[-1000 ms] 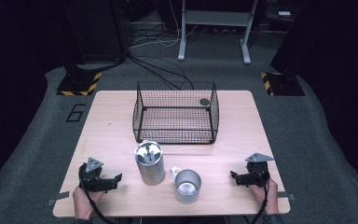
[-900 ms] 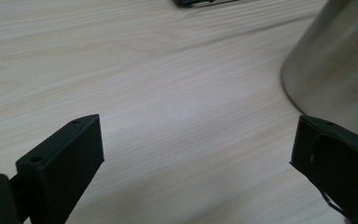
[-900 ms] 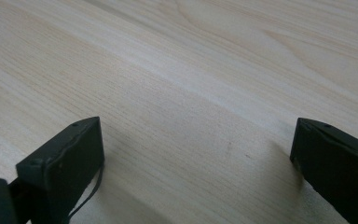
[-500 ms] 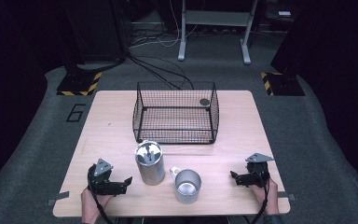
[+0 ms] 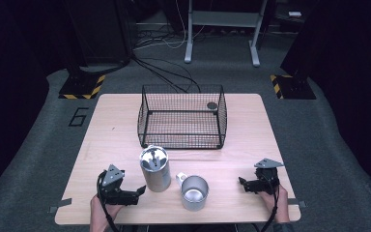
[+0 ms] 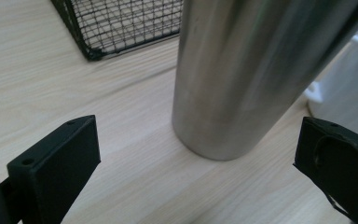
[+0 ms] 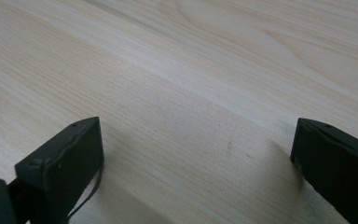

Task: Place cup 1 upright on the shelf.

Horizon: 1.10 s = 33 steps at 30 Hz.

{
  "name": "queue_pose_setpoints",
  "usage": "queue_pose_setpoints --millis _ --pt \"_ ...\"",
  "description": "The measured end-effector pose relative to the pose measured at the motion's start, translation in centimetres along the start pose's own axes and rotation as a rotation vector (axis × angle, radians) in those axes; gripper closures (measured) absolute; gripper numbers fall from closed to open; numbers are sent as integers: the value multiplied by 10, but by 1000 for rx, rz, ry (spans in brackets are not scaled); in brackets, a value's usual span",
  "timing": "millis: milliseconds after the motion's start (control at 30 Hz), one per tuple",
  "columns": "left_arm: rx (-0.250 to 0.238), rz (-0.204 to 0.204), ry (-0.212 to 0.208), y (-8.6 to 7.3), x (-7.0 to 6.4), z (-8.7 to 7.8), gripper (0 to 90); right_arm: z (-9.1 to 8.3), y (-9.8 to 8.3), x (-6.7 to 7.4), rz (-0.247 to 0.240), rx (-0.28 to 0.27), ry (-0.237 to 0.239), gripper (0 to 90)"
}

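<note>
Gaping wide, left tool (image 5: 137, 192) — empty, near steel cylinder (image 5: 155, 169), not touching.

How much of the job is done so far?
Nothing is packed yet: the wire basket holds just a small dark disc. The open left tongs are lined up on the tall steel cylinder. The metal mug waits; the right tongs rest open.

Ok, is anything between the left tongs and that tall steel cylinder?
Nothing visible. The left tongs are open and point at the steel cylinder, with only bare table between the jaws and its base. The steel mug stands beside the cylinder on its far side, out of the approach path.
</note>
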<state>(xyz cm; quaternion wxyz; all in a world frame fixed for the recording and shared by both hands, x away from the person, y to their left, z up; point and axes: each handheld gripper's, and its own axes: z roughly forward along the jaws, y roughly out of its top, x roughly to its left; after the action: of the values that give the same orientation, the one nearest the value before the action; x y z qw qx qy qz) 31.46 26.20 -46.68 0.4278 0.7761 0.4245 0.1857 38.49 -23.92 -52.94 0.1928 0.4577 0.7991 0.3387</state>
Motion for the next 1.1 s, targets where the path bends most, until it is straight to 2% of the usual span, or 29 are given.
queue_pose_setpoints --millis 233,400,633,867,1100 --pt "-28 37 -26 13 -7 -3 0 0 0 0 0 0 -1 19" --pt "-59 33 -65 23 -10 -3 0 0 0 0 0 0 -1 19" --pt "-81 59 -87 37 -13 1 0 0 0 0 1 0 -2 20" --pt "-115 39 -118 46 -13 7 0 0 0 0 2 0 -2 20" --pt "-123 31 -152 51 -12 16 0 0 0 0 2 0 -3 20"
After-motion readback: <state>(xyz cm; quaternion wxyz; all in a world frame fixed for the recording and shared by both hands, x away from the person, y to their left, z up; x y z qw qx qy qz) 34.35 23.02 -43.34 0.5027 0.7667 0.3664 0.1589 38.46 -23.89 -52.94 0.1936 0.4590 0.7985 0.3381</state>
